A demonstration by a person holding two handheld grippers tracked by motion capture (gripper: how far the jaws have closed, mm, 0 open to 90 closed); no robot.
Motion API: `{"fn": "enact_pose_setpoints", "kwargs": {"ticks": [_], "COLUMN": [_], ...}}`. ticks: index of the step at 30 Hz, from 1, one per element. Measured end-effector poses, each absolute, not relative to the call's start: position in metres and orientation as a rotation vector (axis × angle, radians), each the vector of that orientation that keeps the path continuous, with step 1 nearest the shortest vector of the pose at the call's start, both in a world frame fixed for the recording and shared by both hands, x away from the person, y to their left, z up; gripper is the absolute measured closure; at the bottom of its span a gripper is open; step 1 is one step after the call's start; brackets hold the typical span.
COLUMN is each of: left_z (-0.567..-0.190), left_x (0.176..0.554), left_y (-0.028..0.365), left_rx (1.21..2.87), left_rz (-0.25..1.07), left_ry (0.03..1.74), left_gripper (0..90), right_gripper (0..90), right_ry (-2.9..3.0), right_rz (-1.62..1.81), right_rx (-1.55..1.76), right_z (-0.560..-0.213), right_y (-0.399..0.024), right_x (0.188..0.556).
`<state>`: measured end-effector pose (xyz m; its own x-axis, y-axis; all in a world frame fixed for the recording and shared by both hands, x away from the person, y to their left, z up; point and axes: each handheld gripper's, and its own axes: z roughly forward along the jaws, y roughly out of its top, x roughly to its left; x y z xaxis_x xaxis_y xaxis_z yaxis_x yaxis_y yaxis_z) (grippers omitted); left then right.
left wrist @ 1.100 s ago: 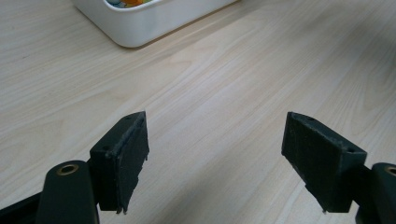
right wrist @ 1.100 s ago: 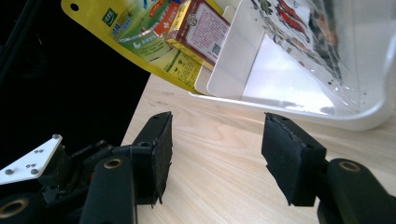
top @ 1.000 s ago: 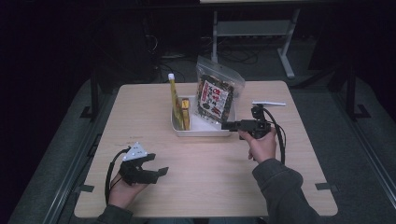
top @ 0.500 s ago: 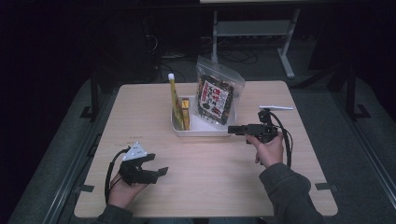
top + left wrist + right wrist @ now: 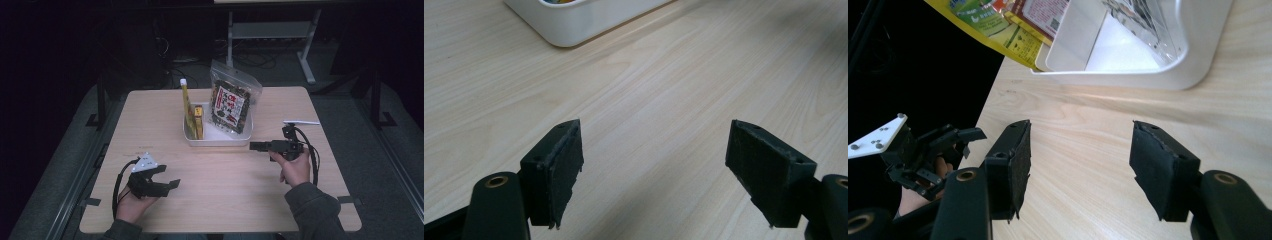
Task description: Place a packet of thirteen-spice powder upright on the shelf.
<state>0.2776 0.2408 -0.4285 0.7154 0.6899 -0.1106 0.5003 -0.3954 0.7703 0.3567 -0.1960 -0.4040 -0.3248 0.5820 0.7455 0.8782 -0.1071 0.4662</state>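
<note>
A white tray point(image 5: 218, 138) stands mid-table and holds a tall yellow packet point(image 5: 187, 106), a small yellow box point(image 5: 198, 121) and a clear snack bag point(image 5: 232, 102). My right gripper point(image 5: 253, 146) hovers just off the tray's front right corner and points left. It is open, with bare wood between its pads point(image 5: 1078, 170); ahead of it I see the tray's wall point(image 5: 1168, 75) and the yellow packet point(image 5: 993, 25). My left gripper point(image 5: 169, 176) rests near the front left of the table, open over bare wood point(image 5: 654, 170), with the tray's corner point(image 5: 574, 27) far ahead.
The light wooden table point(image 5: 225, 200) has bare room in front of the tray between the two hands. Dark floor surrounds it, with a metal stand point(image 5: 270, 30) behind. In the right gripper view the left gripper point(image 5: 928, 150) shows at the table's edge.
The right gripper has drawn back from the tray, moving right and toward the person and a little lower, with its jaws still open. The left gripper has kept still.
</note>
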Motion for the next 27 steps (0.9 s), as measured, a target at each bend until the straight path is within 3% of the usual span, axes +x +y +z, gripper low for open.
{"fn": "enact_pose_setpoints", "kwargs": {"ticks": [27], "left_z": [-0.432], "left_x": [0.278], "left_y": [0.239], "left_rx": [2.078], "left_rz": [0.267], "left_ry": [0.906], "left_gripper": [22.4], "right_gripper": [39.4], "right_ry": [-1.859], "right_rz": [-1.426], "right_rx": [-1.627], "right_z": [-0.429], "right_y": [-0.236], "right_x": [0.321]}}
